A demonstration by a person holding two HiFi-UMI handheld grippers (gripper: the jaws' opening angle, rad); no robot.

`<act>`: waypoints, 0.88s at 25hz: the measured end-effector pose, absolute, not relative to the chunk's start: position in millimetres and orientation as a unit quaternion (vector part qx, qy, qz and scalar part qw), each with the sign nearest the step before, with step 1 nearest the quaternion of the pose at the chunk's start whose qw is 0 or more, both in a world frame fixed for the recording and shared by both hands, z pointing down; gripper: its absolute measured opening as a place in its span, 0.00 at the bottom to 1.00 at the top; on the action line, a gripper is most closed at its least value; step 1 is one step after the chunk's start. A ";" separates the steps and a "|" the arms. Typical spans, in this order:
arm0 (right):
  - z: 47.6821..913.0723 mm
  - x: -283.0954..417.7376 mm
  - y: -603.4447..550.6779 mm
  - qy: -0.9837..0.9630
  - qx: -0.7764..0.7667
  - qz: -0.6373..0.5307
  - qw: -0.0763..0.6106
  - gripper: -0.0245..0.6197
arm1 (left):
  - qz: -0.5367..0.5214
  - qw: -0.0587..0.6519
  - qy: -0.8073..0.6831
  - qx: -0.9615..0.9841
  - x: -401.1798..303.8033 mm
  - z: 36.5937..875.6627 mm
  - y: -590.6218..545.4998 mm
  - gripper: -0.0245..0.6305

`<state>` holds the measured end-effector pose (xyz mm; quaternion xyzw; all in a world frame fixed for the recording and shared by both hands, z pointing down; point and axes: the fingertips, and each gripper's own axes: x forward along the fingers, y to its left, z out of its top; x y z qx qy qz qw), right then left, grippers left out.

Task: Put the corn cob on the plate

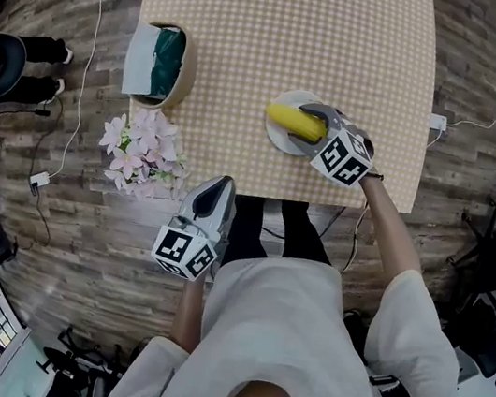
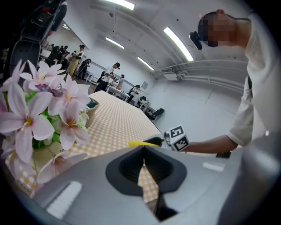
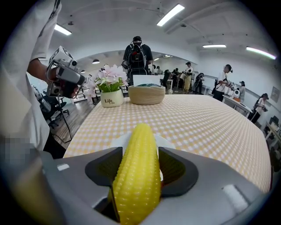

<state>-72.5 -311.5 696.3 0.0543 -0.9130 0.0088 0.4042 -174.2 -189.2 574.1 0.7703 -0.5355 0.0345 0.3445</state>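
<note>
Your right gripper point(image 1: 311, 118) has its jaws pinching the corn point(image 3: 137, 176) across its thick middle, tip pointing forward, right over the plate point(image 1: 276, 138). Whether it touches the plate, you can't tell. The corn looks like a light, stiff toy. Its bumpy kernels should give grip, but it's round and tapered, so it may roll once it's freed. Your left gripper point(image 2: 144, 165) has its jaws pressed together on nothing, off the table.

In my right gripper view the corn cob point(image 3: 135, 176) runs off the frame at six o'clock, and it covers the plate point(image 3: 118, 141) except slivers at ten and two o'clock. My left gripper point(image 2: 144, 165), in its own view, hides all but the cob's yellow tip.
</note>
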 end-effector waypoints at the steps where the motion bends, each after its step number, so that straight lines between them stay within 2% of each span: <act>1: 697.9 -72.9 -312.0 -0.912 0.053 0.009 0.406 0.45 | 0.034 0.344 -0.537 0.770 -175.3 573.7 -189.1 0.05; 19: 707.1 -78.0 -309.0 -0.906 0.036 0.003 0.423 0.45 | 0.023 0.335 -0.544 0.769 -181.6 565.2 -189.3 0.05; 22: 701.4 -79.2 -309.9 -0.914 0.050 0.005 0.402 0.50 | 0.022 0.332 -0.546 0.769 -182.0 562.3 -187.4 0.05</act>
